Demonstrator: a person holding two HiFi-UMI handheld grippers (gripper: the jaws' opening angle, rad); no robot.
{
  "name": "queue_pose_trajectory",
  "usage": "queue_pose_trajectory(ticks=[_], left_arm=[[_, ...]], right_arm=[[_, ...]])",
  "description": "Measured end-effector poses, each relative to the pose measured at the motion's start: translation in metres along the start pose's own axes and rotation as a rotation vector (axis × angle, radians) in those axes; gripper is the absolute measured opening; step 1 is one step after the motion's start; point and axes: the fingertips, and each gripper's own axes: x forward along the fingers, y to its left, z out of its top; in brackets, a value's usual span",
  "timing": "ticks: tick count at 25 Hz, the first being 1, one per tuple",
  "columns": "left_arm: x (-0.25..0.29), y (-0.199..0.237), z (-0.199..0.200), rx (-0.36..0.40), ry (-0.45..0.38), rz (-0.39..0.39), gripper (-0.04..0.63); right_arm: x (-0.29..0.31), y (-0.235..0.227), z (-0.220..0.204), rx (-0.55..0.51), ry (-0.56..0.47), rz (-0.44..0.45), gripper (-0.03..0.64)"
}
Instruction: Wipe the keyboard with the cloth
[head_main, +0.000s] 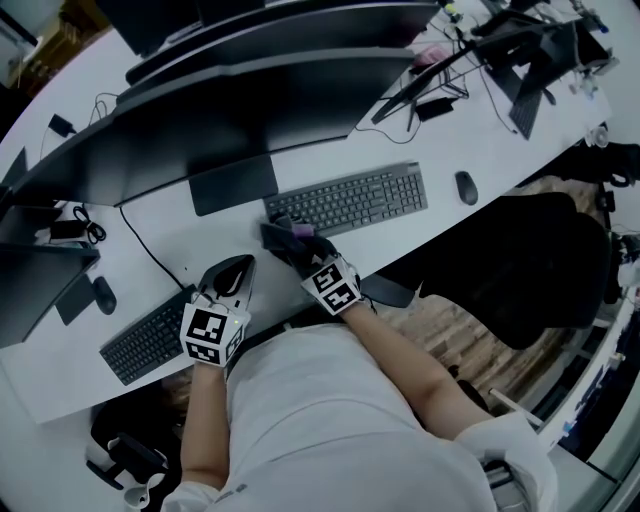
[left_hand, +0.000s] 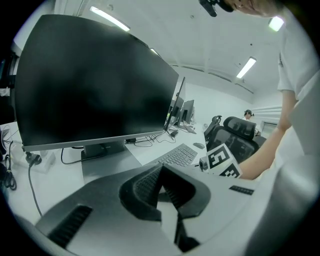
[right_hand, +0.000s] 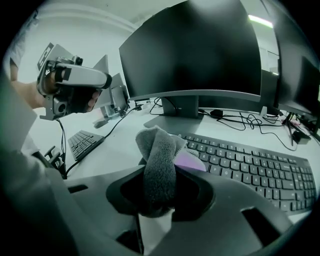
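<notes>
Your right claw (right_hand: 158, 189) is clamped on the cloth (right_hand: 159, 160). It is a grey bunched cloth, with a bit of purple showing at its right side, and it pokes out well past the jaw tips. The keyboard (right_hand: 250, 167) lies just ahead of this claw and runs off to its right. The cloth sits at the keyboard's near left corner, though you cannot tell whether it touches the keys. A monitor (right_hand: 195, 50) stands beyond the keyboard, straight ahead of the claw, with cables trailing to the right behind it.

Your left claw (left_hand: 160, 172) is narrow, its ribbed jaws meeting at the tips with nothing between them. It is held above the desk (head_main: 200, 245), off to the left of the right claw and near it. A second keyboard (head_main: 150, 340) lies left of the left claw, at the desk edge. A mouse (head_main: 466, 187) rests past the main keyboard's far right end, well away from both claws.
</notes>
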Motion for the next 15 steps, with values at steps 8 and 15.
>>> queue_pose_trajectory(ticks=[8, 15], left_arm=[[0.007, -0.015, 0.001, 0.005, 0.001, 0.009, 0.002], [0.015, -0.031, 0.004, 0.008, 0.015, 0.013, 0.002]], right_arm=[[-0.019, -0.022, -0.019, 0.053, 0.001, -0.021, 0.120], [-0.042, -0.064, -0.030, 0.111, -0.015, -0.072, 0.120]])
